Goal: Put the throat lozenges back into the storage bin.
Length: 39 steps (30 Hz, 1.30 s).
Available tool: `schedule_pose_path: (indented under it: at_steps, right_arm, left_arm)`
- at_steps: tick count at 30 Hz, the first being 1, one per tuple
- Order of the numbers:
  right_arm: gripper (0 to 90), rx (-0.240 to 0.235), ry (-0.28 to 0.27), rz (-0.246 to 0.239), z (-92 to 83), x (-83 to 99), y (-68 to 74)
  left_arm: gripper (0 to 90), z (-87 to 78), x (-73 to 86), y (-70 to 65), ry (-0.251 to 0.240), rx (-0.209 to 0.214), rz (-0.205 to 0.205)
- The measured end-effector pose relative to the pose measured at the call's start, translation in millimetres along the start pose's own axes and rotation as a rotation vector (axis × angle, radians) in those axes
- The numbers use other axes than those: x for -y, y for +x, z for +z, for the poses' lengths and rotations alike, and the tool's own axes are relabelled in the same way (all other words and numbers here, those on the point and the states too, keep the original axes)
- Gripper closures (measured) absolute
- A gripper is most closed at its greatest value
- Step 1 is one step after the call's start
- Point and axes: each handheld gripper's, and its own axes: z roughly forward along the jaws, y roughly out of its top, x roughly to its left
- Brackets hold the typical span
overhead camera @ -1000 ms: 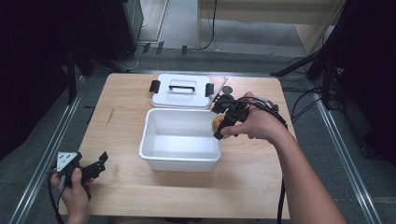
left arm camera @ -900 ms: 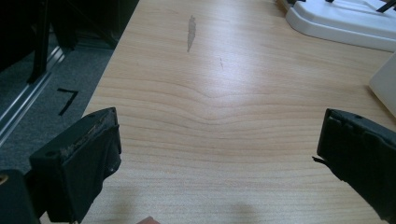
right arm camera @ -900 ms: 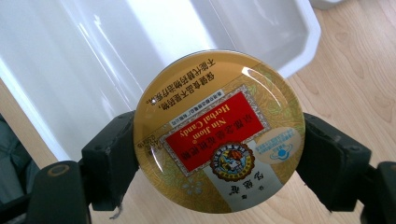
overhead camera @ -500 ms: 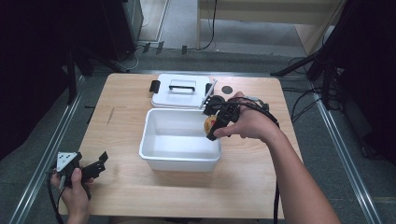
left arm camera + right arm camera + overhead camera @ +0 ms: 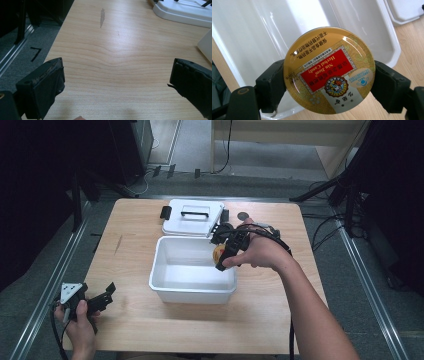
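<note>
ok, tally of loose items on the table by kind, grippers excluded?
White rectangular plastic bin: 1
White plastic lid with black handle: 1
Round gold herbal candy tin, clamped in the right gripper: 1
Small dark round disc: 1
Total: 4

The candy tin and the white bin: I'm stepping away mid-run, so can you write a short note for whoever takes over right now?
Right gripper: shut on the round candy tin, fingers on its opposite edges, held over the right edge of the white bin.
Left gripper: open, holding nothing, at the near left corner of the wooden table.
Bin: open and looks bare inside; its lid lies flat on the table just behind it.
Done: tin picked up and brought to the bin.
Left, probably: lower the tin in, release it, then perhaps put the lid on.
</note>
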Motion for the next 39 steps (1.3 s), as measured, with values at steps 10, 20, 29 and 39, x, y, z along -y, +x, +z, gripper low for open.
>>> schedule_pose_path:
  at_steps: [10, 20, 29, 39]
  right_arm:
    - [20.4, -0.019, 0.013, -0.052, 11.6, -4.2, 3.0]
    - [20.4, -0.018, 0.033, -0.160, 28.9, -2.5, 5.7]
    - [20.3, -0.022, 0.045, -0.190, 44.0, -0.7, 6.6]
    - [20.3, -0.006, 0.075, -0.202, 54.9, -1.6, 9.3]
  left_arm:
    - [0.2, -0.1, 0.0, 0.3, 0.002, 0.002, -0.001]
    - [0.2, -0.3, -0.1, 0.7, 0.005, 0.002, 0.001]
    - [0.2, 0.0, -0.1, 0.4, 0.000, 0.003, -0.003]
    - [0.2, 0.5, -0.2, 0.3, 0.001, 0.006, -0.006]
